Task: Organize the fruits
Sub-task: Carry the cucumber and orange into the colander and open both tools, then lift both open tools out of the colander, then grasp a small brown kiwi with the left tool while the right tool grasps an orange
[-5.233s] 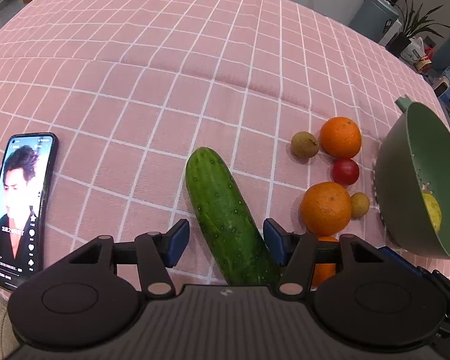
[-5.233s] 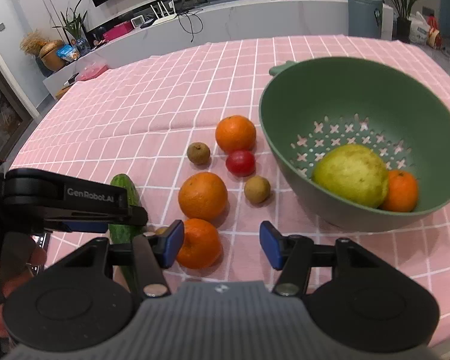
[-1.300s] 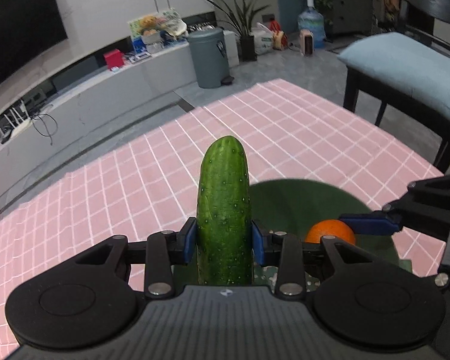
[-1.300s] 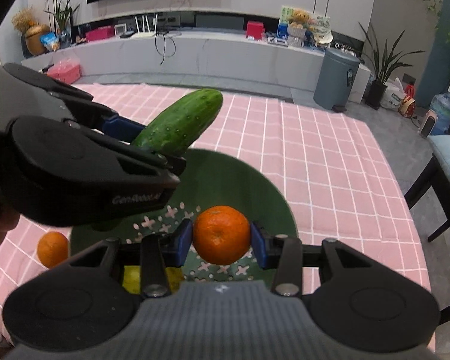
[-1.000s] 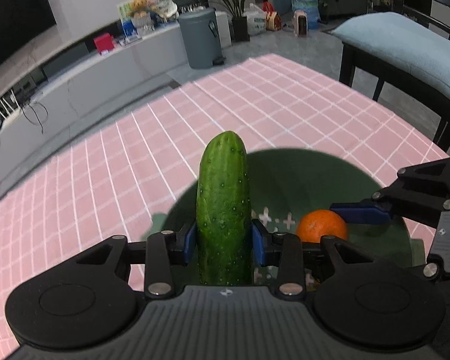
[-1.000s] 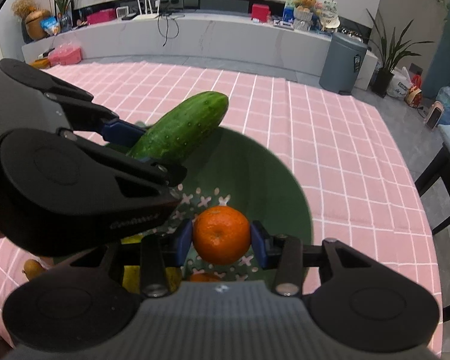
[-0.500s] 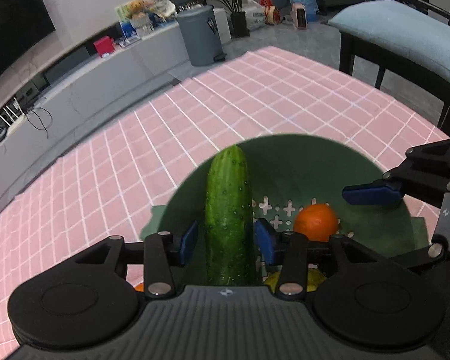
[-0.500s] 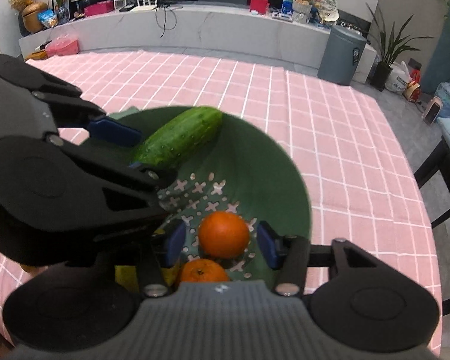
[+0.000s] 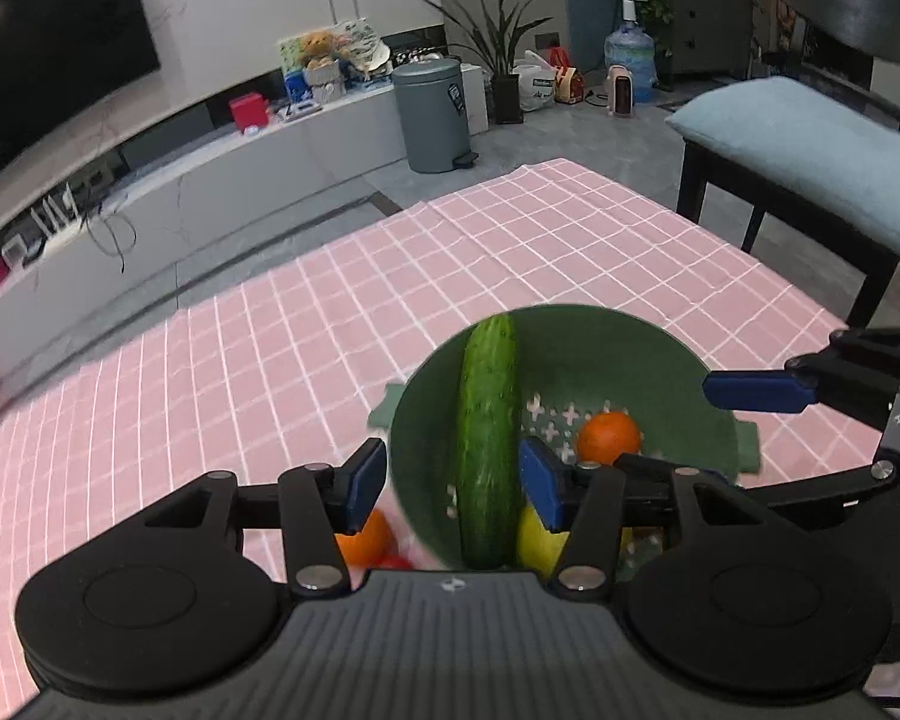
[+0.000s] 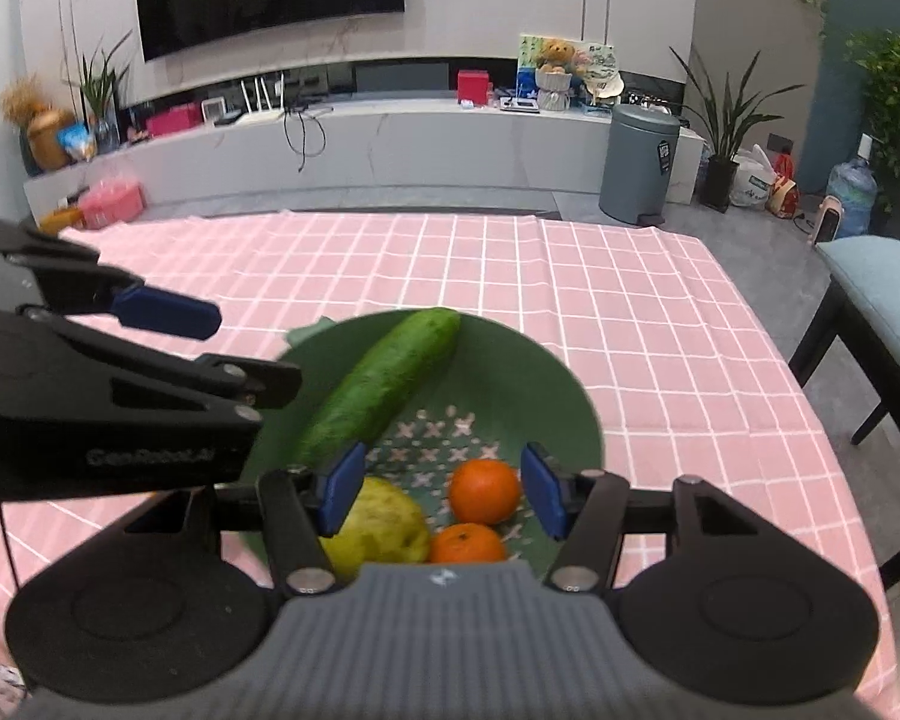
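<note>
A green colander bowl (image 10: 564,396) sits on the pink checked tablecloth and also shows in the left wrist view (image 9: 642,348). A cucumber (image 10: 384,384) lies in it against the left wall; it shows upright in the left wrist view (image 9: 487,432). Two oranges (image 10: 485,491) (image 10: 467,543) and a yellow-green pear (image 10: 378,525) lie on the bowl's floor. My left gripper (image 9: 453,483) is open above the bowl, the cucumber free between its jaws. My right gripper (image 10: 444,492) is open and empty above the oranges.
An orange (image 9: 366,537) and a red fruit (image 9: 393,561) lie on the cloth left of the bowl. The table's right edge borders a dark chair with a blue cushion (image 10: 882,294). The left gripper's body (image 10: 90,402) fills the left of the right wrist view.
Both grippers opened wider and rose away from the bowl. The cucumber and the orange now rest in the bowl.
</note>
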